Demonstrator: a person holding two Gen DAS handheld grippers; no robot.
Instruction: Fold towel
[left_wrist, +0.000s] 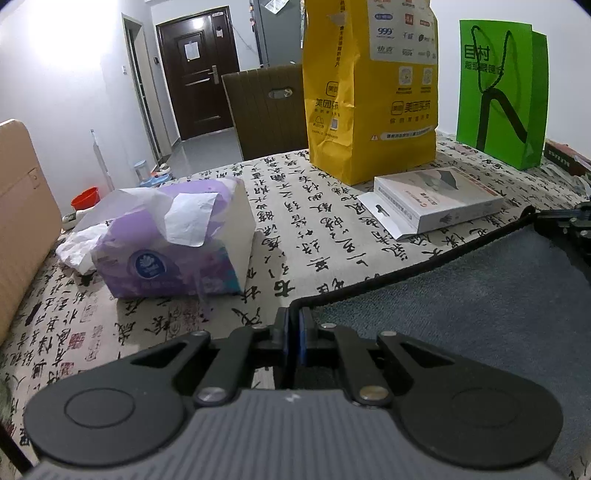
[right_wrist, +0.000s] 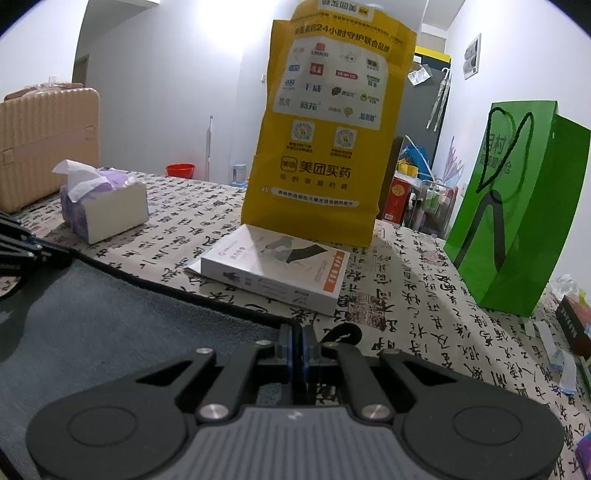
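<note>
**Both grippers pinched on the towel's far corners**

Your left gripper (left_wrist: 294, 325) has its jaws closed down to a sliver on the black-trimmed corner of the grey-blue towel (left_wrist: 461, 295). Your right gripper (right_wrist: 295, 341) is closed just as tight on the towel's (right_wrist: 110, 325) other far corner, where a small black loop (right_wrist: 341, 334) sticks out beside the fingers. The towel lies spread between the two grippers on the near part of the table, over the calligraphy tablecloth (left_wrist: 295, 229).

Beyond the towel's trimmed edge a white box (right_wrist: 277, 266) lies flat, with the yellow paper bag (right_wrist: 325, 147) standing just behind it. The green bag (right_wrist: 517, 206) stands toward the table's far right corner, and the tissue pack (left_wrist: 173, 243) sits near the left edge.
</note>
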